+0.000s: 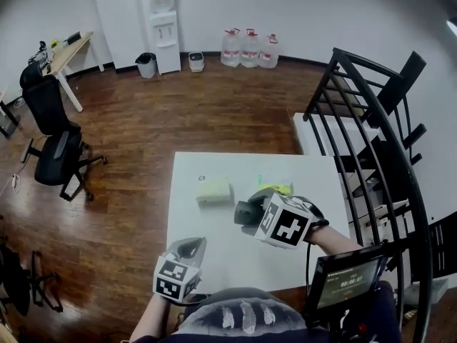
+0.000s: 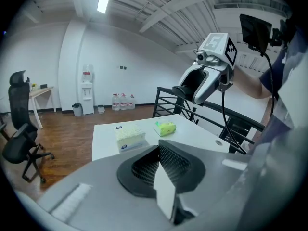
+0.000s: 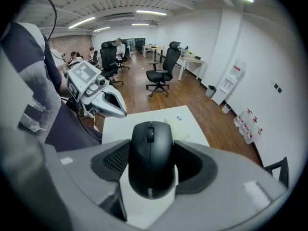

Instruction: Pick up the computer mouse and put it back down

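Observation:
The black computer mouse [image 3: 150,165] hangs in the air above the white table [image 1: 235,259], with my right gripper [image 1: 248,214] shut on its two sides. In the left gripper view the same mouse [image 2: 185,87] shows as a dark shape between the right gripper's grey fingers [image 2: 204,86], high over the table's far side. My left gripper [image 1: 188,251] hovers at the table's near left corner, its meshed pads [image 2: 166,162] closed together with nothing between them. The right gripper view shows the left gripper [image 3: 115,109] off to the left, pointing over the table.
A white tissue pack [image 1: 214,190] and a green packet [image 1: 275,187] lie on the table's far half. A black stair railing [image 1: 371,141] runs along the right. An office chair [image 1: 53,148] stands at left, water bottles [image 1: 248,48] by the far wall. A small screen [image 1: 346,277] sits near my right arm.

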Motion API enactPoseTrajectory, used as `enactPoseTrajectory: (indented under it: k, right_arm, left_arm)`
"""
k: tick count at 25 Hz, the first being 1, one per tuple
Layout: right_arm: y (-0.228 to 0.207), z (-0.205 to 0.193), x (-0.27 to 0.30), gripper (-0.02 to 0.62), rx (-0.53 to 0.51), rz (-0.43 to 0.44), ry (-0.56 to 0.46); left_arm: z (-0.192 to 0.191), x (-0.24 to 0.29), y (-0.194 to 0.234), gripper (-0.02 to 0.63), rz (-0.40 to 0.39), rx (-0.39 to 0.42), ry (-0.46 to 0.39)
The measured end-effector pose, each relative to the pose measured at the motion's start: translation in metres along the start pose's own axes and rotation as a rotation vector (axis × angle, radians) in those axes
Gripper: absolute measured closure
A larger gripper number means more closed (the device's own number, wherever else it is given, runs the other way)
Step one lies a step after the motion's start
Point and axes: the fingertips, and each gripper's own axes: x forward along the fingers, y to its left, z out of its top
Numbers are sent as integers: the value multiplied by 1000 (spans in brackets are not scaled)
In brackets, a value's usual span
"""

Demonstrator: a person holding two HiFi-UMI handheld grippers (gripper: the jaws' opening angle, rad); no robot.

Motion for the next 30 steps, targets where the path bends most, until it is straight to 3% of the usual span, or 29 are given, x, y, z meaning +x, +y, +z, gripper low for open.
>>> enactPoseTrajectory:
  k: [12, 20, 26, 30]
  right_arm:
    - [19, 6, -26, 307, -111, 43, 42]
    - [21, 2, -27, 307, -114, 36, 56]
    - [14, -11, -22, 307, -85, 36, 54]
    - [24, -10, -14, 307, -80, 47, 54]
  left_arm:
    - [20, -16, -5, 590, 11, 20, -60]
    - [27, -28, 3, 590, 53, 44, -94]
    - [26, -29, 18, 591, 128, -1, -97]
    - [19, -38, 18, 591, 115, -9, -107]
